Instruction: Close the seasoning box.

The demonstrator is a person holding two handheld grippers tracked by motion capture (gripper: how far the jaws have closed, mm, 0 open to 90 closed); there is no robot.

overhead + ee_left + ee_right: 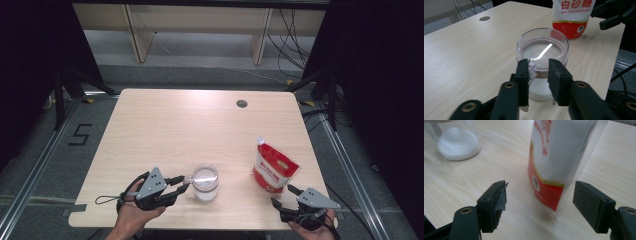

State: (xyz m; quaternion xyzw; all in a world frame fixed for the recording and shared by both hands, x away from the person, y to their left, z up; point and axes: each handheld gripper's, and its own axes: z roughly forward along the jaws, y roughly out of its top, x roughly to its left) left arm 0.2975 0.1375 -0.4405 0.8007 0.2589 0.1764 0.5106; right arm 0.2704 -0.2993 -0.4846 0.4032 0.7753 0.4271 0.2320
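Left gripper (181,184): you are holding it at the near left of the table, its jaws parted a little at the rim of the clear jar (205,182); no pad is pressing on anything, though the end of the clear spoon handle (532,67) is lying just beside the left pad.
Right gripper (283,196): you are keeping it at the near right corner, jaws standing wide on either side of the sugar pouch (272,170), neither pad touching it.
Jar: it is standing near the front edge, between your two hands, with white sugar filling its lower part.
High view: it is giving you the whole table (165,125), a round cable hole (242,103) near the far edge, and the figure 5 (80,134) taped on the floor at the left.
Left gripper view: it is showing you the spoon (543,53) lying inside the jar, handle leaning over the rim toward your jaws.
Right gripper view: it is showing the pouch's clear side with sugar behind it, and its red base band standing on the wood.
Edges: the pouch is standing close to the right edge; both grippers are hanging at the front edge.
Open room: the far half and the left side of the table are lying bare.
Writing: the pouch is reading "白砂糖" and "White Granulated Sugar" in white on red.
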